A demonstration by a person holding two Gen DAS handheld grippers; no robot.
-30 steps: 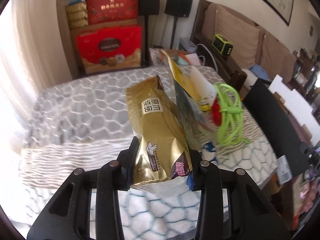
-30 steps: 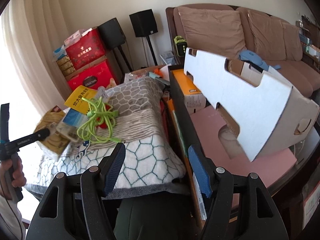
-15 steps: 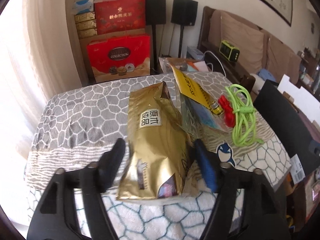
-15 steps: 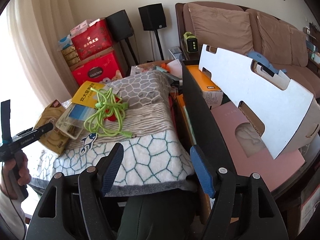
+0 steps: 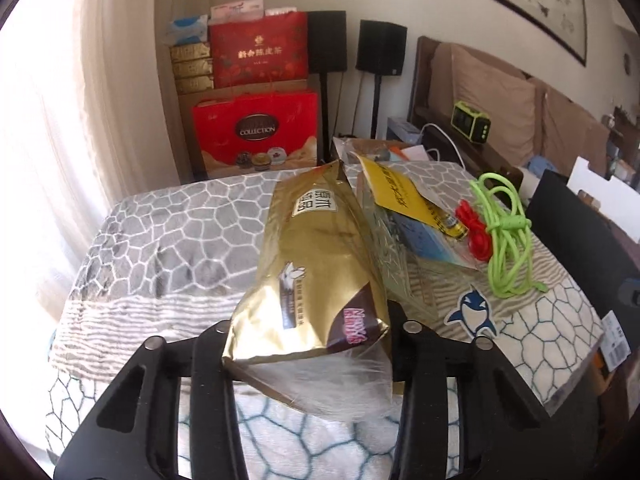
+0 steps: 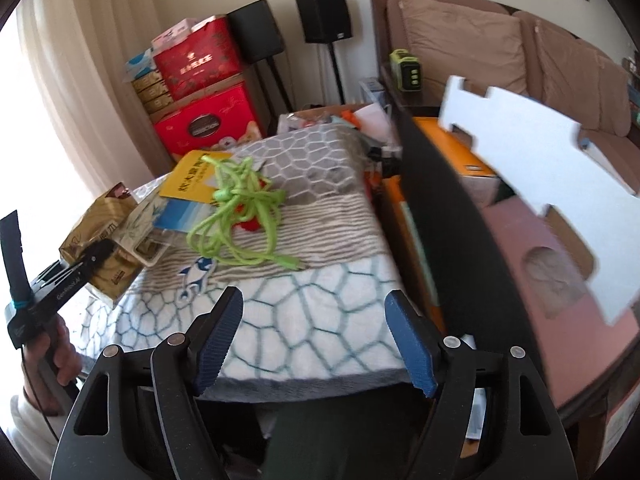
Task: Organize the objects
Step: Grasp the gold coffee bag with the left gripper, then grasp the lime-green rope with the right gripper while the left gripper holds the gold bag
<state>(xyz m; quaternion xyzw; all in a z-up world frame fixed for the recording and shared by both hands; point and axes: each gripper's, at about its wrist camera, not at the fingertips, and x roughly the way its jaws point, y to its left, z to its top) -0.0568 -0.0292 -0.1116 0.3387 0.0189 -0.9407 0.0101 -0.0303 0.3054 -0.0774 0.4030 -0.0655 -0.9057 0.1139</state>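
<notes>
— What lies out, biggest first?

— Blanket (image 6: 312, 200) over the table. On it a yellow packet (image 6: 192, 180), a green cord (image 6: 240, 216) coiled across it, and a red bit (image 5: 476, 232) under the cord.

— And the gold bag (image 5: 320, 264)?

— Near end lifted in my left gripper (image 5: 310, 340), far end leaning on the clear packet (image 5: 400, 240). The jaws have just closed back in and now pinch it.

— Right gripper (image 6: 316, 340)?

— Over the blanket's near edge, jaws just widened, standing well apart with nothing between.
</notes>
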